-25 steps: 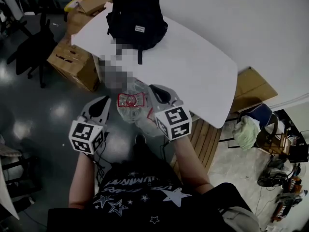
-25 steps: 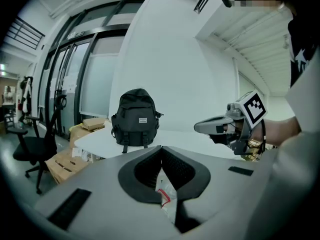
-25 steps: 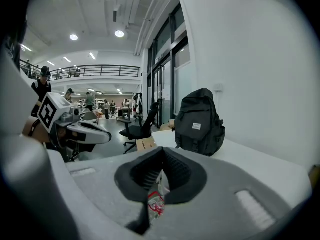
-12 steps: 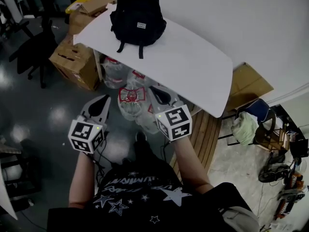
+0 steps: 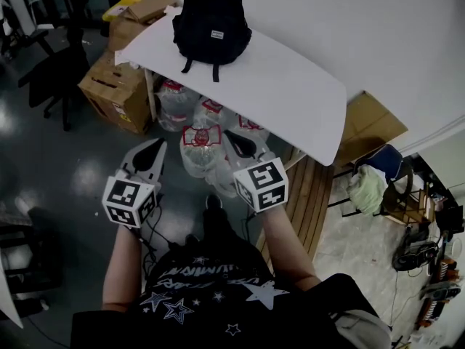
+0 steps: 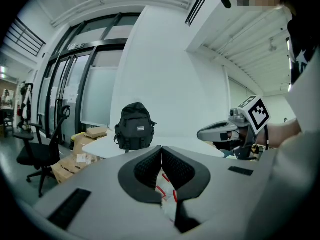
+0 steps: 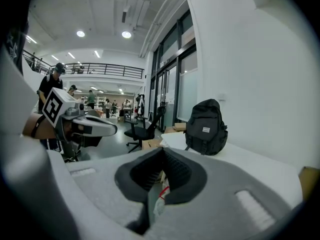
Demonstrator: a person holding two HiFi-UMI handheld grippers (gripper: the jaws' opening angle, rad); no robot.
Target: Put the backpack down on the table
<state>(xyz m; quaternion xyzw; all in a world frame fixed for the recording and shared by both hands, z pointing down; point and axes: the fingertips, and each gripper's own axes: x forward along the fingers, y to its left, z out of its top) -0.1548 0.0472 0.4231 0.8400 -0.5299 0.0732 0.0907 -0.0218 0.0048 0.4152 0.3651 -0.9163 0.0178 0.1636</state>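
Both your left claw point(image 5: 151, 151) and right claw point(image 5: 238, 140) are clenched, empty. Backpack point(image 5: 212, 20) at the table's point(image 5: 290, 86) far corner looks soft, floppy; grip its top.

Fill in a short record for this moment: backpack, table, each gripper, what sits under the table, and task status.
backpack: black, upright on the far end of the table, nothing gripping it
table: white, otherwise bare
left gripper: jaws together, empty, short of the table
right gripper: jaws together, empty, short of the table
under table: clear water jugs with red labels
beside table: cardboard boxes on the floor
task status: backpack already down on the table
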